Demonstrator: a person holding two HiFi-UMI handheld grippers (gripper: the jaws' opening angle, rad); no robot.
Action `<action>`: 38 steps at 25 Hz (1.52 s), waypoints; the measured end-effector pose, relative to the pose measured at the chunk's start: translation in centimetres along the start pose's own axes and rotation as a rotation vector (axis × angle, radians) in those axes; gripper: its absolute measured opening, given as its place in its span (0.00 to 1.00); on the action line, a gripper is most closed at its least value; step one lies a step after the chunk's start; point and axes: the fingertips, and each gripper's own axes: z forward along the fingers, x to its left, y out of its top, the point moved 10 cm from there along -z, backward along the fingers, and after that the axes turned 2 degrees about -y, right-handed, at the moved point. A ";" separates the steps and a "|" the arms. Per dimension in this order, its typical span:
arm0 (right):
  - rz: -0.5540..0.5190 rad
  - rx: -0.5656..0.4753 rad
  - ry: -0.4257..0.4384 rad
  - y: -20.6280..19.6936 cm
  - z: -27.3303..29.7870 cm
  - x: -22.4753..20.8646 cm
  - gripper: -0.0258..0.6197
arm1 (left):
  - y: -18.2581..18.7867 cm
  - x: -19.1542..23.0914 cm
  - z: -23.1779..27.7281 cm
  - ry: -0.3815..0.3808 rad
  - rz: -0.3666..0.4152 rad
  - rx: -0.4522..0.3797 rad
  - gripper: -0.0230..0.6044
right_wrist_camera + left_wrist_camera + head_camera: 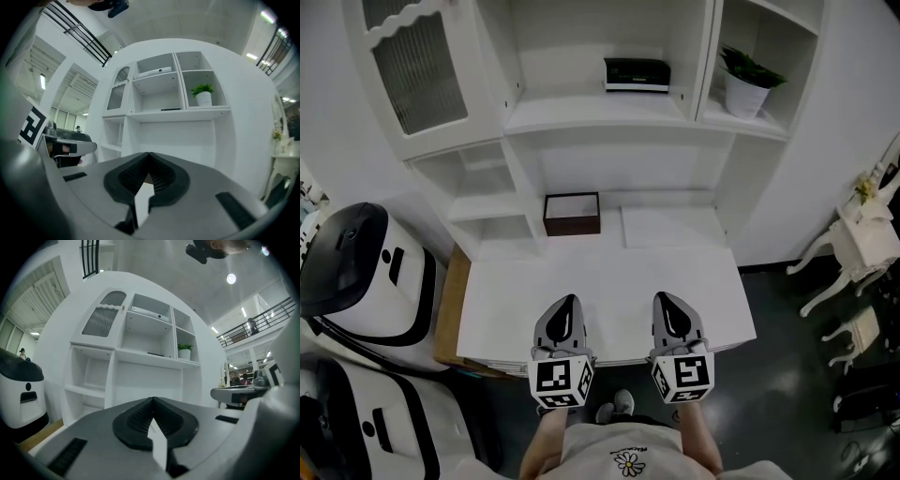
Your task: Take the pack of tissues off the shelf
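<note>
Head view: the dark pack of tissues (636,75) lies on a shelf (581,114) at upper centre; a potted plant (748,82) stands to its right; low in frame, the left gripper (567,306) and right gripper (667,303) hover over the white desk (600,272), both claws closed on nothing.

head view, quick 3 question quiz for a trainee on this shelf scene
1. True or false: the pack of tissues shares a compartment with the potted plant.
2. The left gripper is: A shut and empty; B open; C shut on the pack.
3. What dark thing stands at the back of the desk?
Key: 1 false; 2 A; 3 the brown box.
</note>
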 end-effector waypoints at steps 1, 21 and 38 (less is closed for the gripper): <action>0.000 -0.003 0.001 0.0 0.0 -0.1 0.04 | -0.1 0.0 0.0 0.003 -0.003 0.001 0.04; 0.000 0.009 0.025 -0.5 0.5 -1.4 0.04 | -0.2 0.2 1.0 0.058 -0.040 0.008 0.08; 0.032 -0.005 0.018 0.3 1.4 -3.3 0.04 | 20.1 0.1 13.2 -0.314 0.029 -0.287 0.54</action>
